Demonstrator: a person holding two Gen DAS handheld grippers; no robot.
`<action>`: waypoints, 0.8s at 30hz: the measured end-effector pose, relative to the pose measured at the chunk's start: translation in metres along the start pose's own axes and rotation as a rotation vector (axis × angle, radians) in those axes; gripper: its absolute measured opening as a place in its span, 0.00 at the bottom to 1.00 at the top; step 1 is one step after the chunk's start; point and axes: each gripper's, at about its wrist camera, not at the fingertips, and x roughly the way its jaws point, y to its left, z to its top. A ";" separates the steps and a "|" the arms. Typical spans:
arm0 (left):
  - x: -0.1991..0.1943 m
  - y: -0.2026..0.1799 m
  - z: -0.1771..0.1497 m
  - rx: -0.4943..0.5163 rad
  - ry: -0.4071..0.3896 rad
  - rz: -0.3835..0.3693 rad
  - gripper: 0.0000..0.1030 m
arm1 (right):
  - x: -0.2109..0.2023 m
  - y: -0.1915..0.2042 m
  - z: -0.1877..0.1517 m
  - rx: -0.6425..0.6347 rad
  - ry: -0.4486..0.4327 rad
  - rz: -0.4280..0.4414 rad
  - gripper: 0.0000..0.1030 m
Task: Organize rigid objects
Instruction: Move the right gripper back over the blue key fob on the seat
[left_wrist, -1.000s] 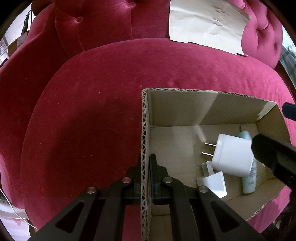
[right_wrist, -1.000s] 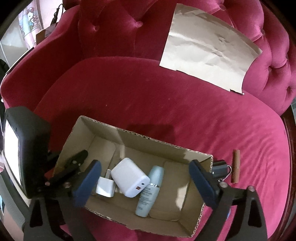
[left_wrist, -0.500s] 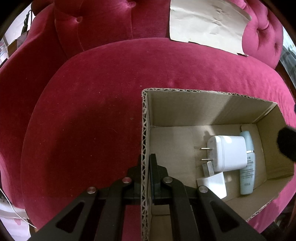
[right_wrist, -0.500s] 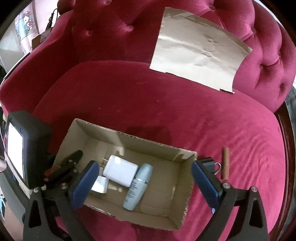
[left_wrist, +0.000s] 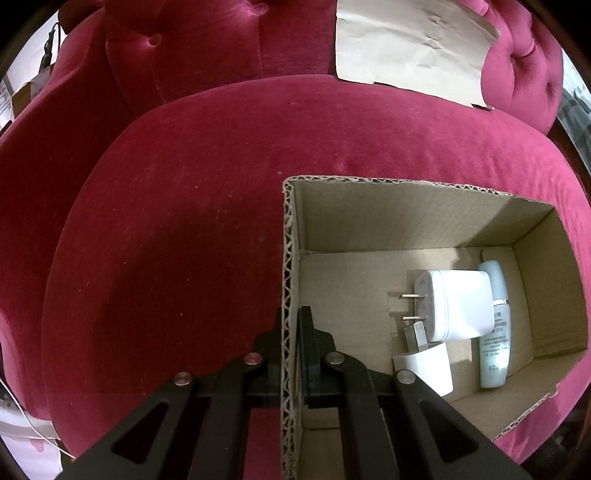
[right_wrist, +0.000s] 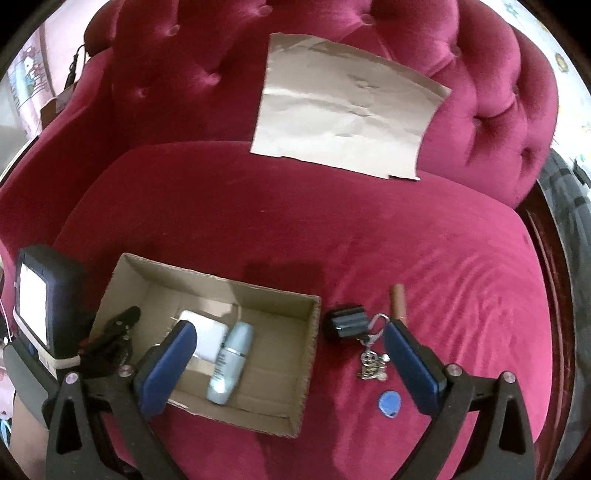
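My left gripper points steeply down at the near left wall of the cardboard box, jaws clamped on that wall: one finger outside against the corrugated edge, the other inside. In the right wrist view the same gripper shows as a dark claw at the box's left end, with its camera housing and pale screen behind it.

My right gripper is tilted down over the seat, jaws spread wide and holding nothing. Its left blue pad hangs over the box's near left part; the right pad hangs over bare cushion to the right of the box.

Box sits on the red velvet sofa seat, open top. Inside: a large white charger lying on its side, prongs pointing toward my left gripper; a smaller white plug just nearer, touching or overlapping it; a pale blue bottle lying flat along the charger's far side, against it.

Outside the box, between my right gripper's pads and slightly beyond them: a black key fob just beside the box's right wall, its ring and key bunch trailing nearer, a blue tag nearer still. A brown stick lies just right of the fob.

A sheet of tan paper leans on the sofa back.
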 end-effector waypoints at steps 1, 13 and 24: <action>0.000 0.000 0.000 0.000 0.000 0.000 0.05 | -0.002 -0.003 0.000 0.005 -0.002 -0.005 1.00; -0.002 -0.002 -0.001 -0.003 -0.002 0.004 0.05 | -0.006 -0.058 -0.012 0.099 0.006 -0.071 1.00; -0.002 -0.002 -0.003 -0.003 -0.008 0.007 0.05 | 0.017 -0.100 -0.039 0.172 0.041 -0.127 1.00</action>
